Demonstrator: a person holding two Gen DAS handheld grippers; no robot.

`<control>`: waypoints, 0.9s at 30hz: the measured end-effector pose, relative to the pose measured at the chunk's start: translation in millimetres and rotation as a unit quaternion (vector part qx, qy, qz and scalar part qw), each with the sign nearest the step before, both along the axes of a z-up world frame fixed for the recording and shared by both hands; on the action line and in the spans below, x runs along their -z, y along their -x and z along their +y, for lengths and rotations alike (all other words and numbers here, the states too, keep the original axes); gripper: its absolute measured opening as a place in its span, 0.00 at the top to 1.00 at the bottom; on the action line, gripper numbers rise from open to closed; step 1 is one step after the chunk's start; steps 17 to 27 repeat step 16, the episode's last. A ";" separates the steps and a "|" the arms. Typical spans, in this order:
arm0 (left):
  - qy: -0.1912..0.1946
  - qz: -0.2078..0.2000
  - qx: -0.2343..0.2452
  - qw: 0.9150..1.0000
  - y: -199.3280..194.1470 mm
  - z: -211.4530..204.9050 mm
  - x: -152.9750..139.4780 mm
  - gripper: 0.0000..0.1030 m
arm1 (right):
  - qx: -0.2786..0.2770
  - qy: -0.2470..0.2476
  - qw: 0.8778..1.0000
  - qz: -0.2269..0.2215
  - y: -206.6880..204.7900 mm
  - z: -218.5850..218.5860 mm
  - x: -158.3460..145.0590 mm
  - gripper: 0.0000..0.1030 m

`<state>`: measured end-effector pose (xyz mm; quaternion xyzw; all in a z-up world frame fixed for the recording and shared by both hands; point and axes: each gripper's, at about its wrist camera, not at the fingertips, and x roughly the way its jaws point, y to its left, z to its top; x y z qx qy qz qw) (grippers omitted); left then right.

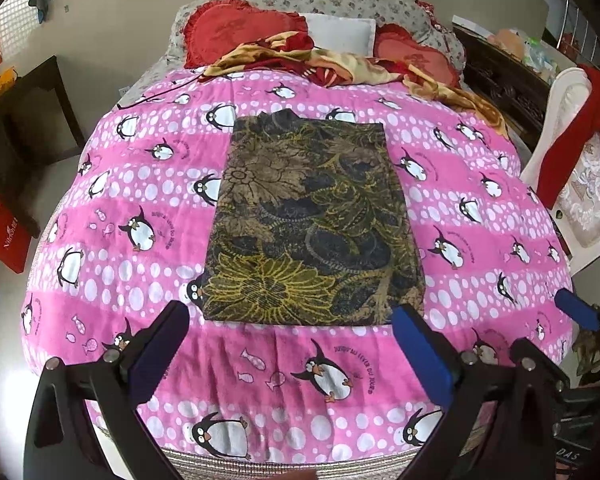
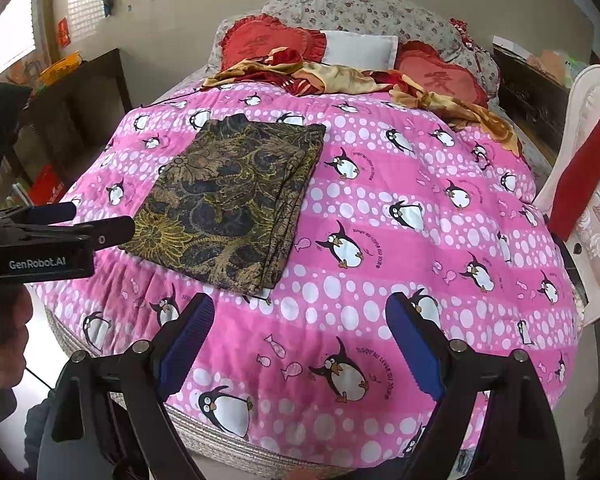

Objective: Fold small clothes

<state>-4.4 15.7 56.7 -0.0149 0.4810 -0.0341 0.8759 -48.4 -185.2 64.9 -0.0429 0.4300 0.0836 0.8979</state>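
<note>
A folded dark garment (image 1: 312,220) with a gold and brown flower print lies flat as a rectangle on the pink penguin blanket (image 1: 140,184). My left gripper (image 1: 292,312) hovers open over the garment's near edge, nothing between its fingers. In the right wrist view the garment (image 2: 228,204) lies at left of centre. My right gripper (image 2: 300,300) is open and empty over the blanket (image 2: 380,200), just right of the garment's near corner. The left gripper (image 2: 96,218) shows at the left edge, beside the garment. A blue finger (image 1: 576,308) of the right gripper shows at the right edge.
Red heart cushions (image 1: 236,28) and a crumpled red and gold cloth (image 1: 340,64) lie at the head of the bed. A white chair (image 1: 572,168) draped with red cloth stands at right, a dark table (image 1: 28,120) at left. A person's hand (image 2: 4,344) holds the left gripper.
</note>
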 end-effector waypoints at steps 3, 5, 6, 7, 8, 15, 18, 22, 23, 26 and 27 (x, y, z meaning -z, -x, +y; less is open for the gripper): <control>-0.003 -0.001 0.004 1.000 0.9 -2.8 1.2 0.00 | 0.001 0.003 1.000 -0.001 0.1 1.1 0.3 0.15; -0.005 0.000 0.007 1.000 1.7 -5.2 2.4 0.00 | 0.001 0.000 1.000 0.000 0.4 1.3 0.5 0.15; -0.002 0.001 0.008 1.000 2.0 -6.3 3.0 0.00 | 0.001 -0.001 1.000 0.001 0.4 1.2 0.6 0.15; -0.001 0.002 0.008 1.000 2.3 -6.9 3.6 0.00 | 0.001 0.000 1.000 0.001 0.8 1.0 1.0 0.15; 0.000 0.003 0.008 1.000 2.5 -7.4 4.3 0.00 | 0.000 0.000 1.000 0.001 0.7 0.7 1.1 0.15; 0.005 -0.008 0.011 1.000 6.9 -7.6 3.5 0.00 | 0.001 -0.001 1.000 0.005 1.7 2.1 5.3 0.15; 0.007 -0.007 0.013 1.000 6.9 -7.9 3.9 0.00 | 0.002 -0.001 1.000 0.005 1.9 2.5 5.7 0.15; 0.007 -0.007 0.013 1.000 6.9 -7.9 3.9 0.00 | 0.002 -0.001 1.000 0.005 1.9 2.5 5.7 0.15; 0.007 -0.007 0.013 1.000 6.9 -7.9 3.9 0.00 | 0.002 -0.001 1.000 0.005 1.9 2.5 5.7 0.15; 0.007 -0.007 0.013 1.000 6.9 -7.9 3.9 0.00 | 0.002 -0.001 1.000 0.005 1.9 2.5 5.7 0.15; 0.007 -0.007 0.013 1.000 6.9 -7.9 3.9 0.00 | 0.002 -0.001 1.000 0.005 1.9 2.5 5.7 0.15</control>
